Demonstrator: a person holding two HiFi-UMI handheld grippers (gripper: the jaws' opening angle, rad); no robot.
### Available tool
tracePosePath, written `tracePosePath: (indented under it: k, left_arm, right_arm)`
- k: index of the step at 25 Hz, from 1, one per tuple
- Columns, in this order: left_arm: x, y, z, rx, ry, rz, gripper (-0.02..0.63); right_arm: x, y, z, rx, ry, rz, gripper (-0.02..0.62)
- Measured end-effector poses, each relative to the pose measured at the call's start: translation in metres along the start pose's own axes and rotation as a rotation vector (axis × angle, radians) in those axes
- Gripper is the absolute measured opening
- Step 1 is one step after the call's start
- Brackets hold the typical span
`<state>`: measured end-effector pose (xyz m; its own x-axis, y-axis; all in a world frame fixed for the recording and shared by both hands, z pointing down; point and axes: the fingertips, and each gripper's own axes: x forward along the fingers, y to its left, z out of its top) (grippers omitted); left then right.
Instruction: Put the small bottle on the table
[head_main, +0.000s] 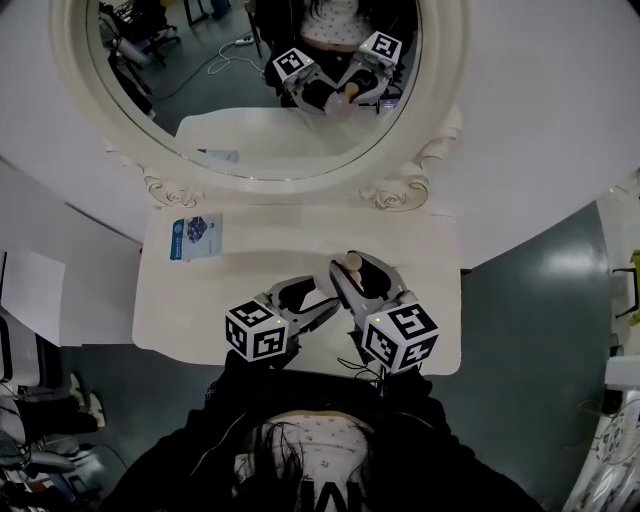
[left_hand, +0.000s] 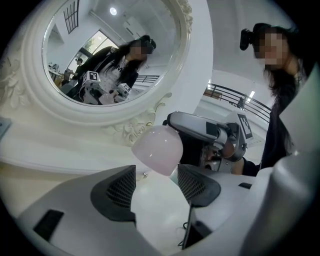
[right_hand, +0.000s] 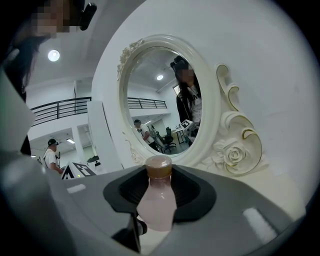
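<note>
Right gripper view: right hand-held gripper (right_hand: 159, 186) clamped on small bottle (right_hand: 156, 209) mid-body, prob. leaving base free for surface (head_main: 250, 250) below; left hand-held gripper (left_hand: 156, 180) beside it w/ jaws apart.

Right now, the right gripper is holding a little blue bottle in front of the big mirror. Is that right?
No, the bottle is pink, not blue. The right gripper view shows it plainly: the right gripper is holding the little pink bottle between its jaws, in front of the big mirror.
</note>
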<state>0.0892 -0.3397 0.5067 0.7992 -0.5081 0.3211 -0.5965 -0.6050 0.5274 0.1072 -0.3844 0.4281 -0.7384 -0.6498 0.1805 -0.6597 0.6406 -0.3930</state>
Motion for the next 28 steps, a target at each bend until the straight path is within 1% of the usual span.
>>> tracePosePath:
  k: [5, 11, 20, 28]
  left_arm:
    - [-0.005, 0.012, -0.004, -0.024, -0.006, 0.051, 0.261]
    - [-0.014, 0.016, -0.007, -0.036, -0.018, 0.083, 0.261]
    - [-0.031, 0.017, -0.015, -0.041, -0.019, 0.1, 0.261]
    - [-0.043, 0.021, -0.018, -0.053, -0.026, 0.112, 0.261]
  right_arm:
    - [0.005, -0.021, 0.004, -0.005, 0.0, -0.022, 0.149]
    - [0.018, -0.053, 0.002, -0.019, 0.011, -0.063, 0.149]
    - [0.044, -0.095, -0.014, -0.036, 0.059, -0.129, 0.147]
    - [0.059, -0.113, -0.031, -0.056, 0.115, -0.161, 0.149]
